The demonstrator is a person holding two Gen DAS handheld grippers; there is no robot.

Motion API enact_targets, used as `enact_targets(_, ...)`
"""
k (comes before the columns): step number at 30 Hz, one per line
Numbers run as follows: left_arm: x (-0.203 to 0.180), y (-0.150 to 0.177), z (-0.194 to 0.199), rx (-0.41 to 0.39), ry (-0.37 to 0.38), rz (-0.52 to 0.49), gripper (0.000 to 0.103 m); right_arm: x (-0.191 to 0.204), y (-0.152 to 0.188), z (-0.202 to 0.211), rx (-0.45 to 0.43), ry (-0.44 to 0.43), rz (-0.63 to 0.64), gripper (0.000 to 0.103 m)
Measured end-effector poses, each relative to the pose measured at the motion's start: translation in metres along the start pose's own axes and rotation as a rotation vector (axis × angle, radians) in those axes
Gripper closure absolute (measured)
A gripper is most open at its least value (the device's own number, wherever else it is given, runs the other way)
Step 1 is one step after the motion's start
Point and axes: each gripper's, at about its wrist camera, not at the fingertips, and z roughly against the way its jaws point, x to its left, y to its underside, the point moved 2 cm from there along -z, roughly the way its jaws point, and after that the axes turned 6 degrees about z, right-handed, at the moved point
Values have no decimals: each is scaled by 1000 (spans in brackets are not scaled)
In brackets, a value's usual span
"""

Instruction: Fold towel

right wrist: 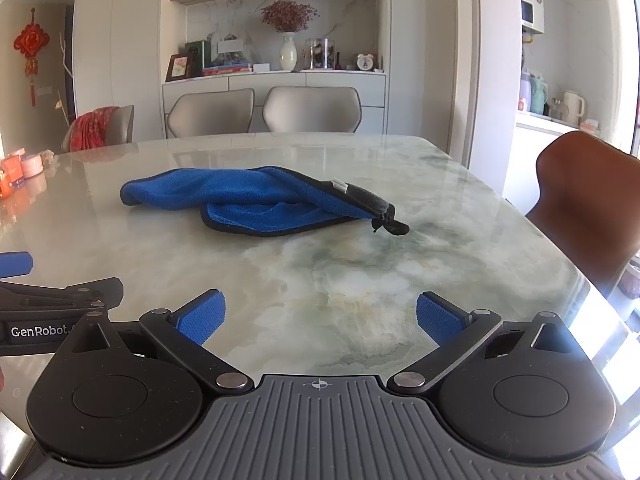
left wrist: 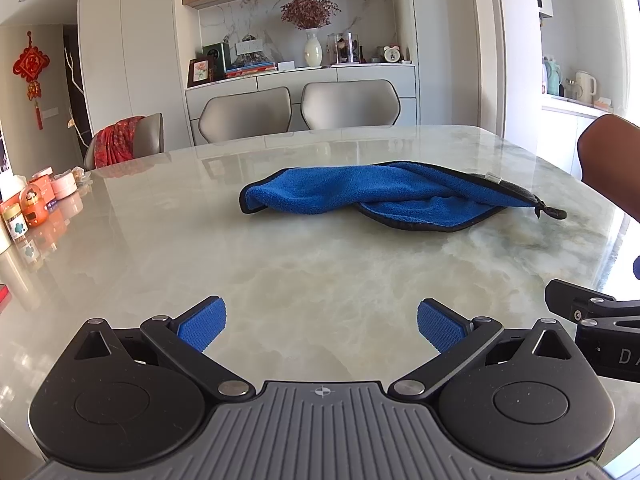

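A blue towel (left wrist: pixel 384 196) with black trim lies crumpled and loosely rolled on the marble table (left wrist: pixel 320 272). It has a grey back side, a white tag and a black hanging loop (left wrist: pixel 554 212) at its right end. It also shows in the right wrist view (right wrist: pixel 256 200). My left gripper (left wrist: pixel 320 326) is open and empty, low over the table, well short of the towel. My right gripper (right wrist: pixel 320 322) is open and empty too, beside the left one and equally short of the towel. Part of the right gripper's body (left wrist: pixel 596 320) shows in the left wrist view.
Jars and small containers (left wrist: pixel 36 204) stand at the table's left edge. A brown chair (right wrist: pixel 588 200) stands at the right side. Two grey chairs (left wrist: pixel 300 108) and a chair with a red cloth (left wrist: pixel 120 144) stand at the far side. The table's right edge (right wrist: pixel 560 248) is near.
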Motion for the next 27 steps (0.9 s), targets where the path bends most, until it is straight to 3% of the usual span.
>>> enact_targets(13, 6, -10, -9, -30, -12, -35, 0, 3, -12, -8, -22, 11, 62, 0)
enact_targets(20, 8, -33, -22, -86, -45, -103, 0, 4, -30, -23, -63, -24, 205, 0)
enact_targets(27, 14, -56, -45, -88, -3, -144, 0, 9, -46, -45, -93, -37, 392, 0)
